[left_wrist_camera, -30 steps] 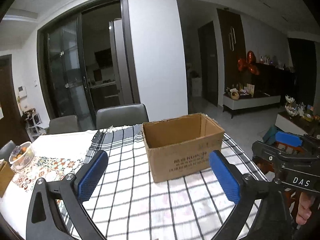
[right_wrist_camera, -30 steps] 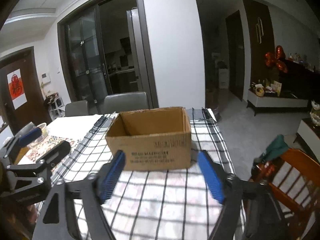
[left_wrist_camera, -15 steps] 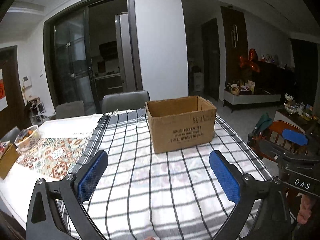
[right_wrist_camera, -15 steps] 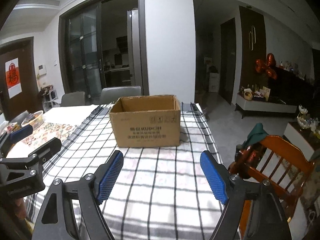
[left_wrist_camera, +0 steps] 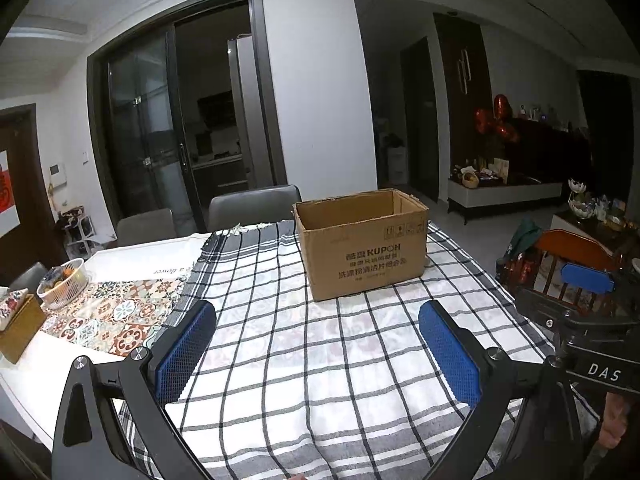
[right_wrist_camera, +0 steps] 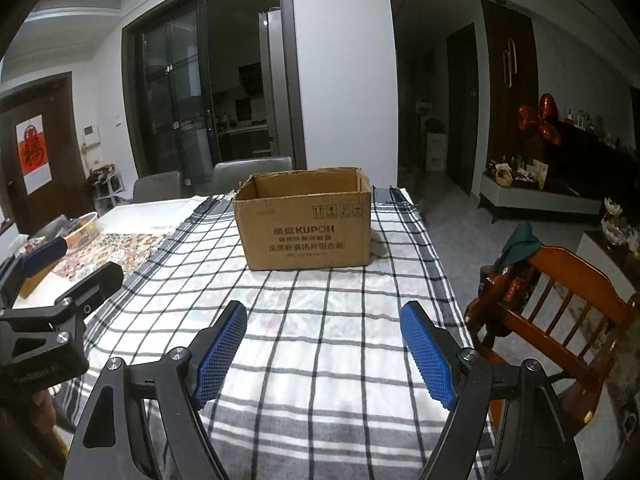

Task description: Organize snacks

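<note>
An open brown cardboard box (left_wrist_camera: 362,244) printed KUPOH stands on the checked tablecloth (left_wrist_camera: 320,344) towards the far side of the table; it also shows in the right wrist view (right_wrist_camera: 306,224). Its inside is hidden from here. My left gripper (left_wrist_camera: 318,354) is open and empty, held well back from the box above the cloth. My right gripper (right_wrist_camera: 324,350) is open and empty too, also back from the box. No snack shows on the cloth.
A patterned runner (left_wrist_camera: 116,316), a clear bowl of small items (left_wrist_camera: 64,284) and a tissue box (left_wrist_camera: 16,326) lie at the table's left. Grey chairs (left_wrist_camera: 254,208) stand behind the table. A wooden chair (right_wrist_camera: 560,308) stands at the right edge.
Both grippers have drawn back from the box, which now looks smaller and farther away. Both stayed open and empty.
</note>
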The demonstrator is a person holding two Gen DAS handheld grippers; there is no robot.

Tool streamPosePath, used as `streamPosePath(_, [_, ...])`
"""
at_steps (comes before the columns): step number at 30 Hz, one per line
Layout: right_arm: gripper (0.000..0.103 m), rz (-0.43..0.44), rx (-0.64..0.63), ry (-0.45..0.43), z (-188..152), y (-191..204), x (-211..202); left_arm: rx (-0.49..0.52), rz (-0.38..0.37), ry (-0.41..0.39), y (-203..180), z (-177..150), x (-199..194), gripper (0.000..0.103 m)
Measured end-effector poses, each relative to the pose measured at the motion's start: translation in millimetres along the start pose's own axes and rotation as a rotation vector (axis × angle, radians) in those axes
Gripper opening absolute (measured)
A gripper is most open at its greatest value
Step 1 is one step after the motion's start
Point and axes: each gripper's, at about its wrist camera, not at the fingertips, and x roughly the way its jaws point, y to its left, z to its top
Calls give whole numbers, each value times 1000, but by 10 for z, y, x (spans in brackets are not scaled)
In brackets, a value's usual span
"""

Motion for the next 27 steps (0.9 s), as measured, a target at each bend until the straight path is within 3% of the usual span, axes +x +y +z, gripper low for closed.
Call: streamPosePath(27, [80, 1, 0, 18, -15, -11, 33, -18, -20, 33, -8, -36, 84, 103])
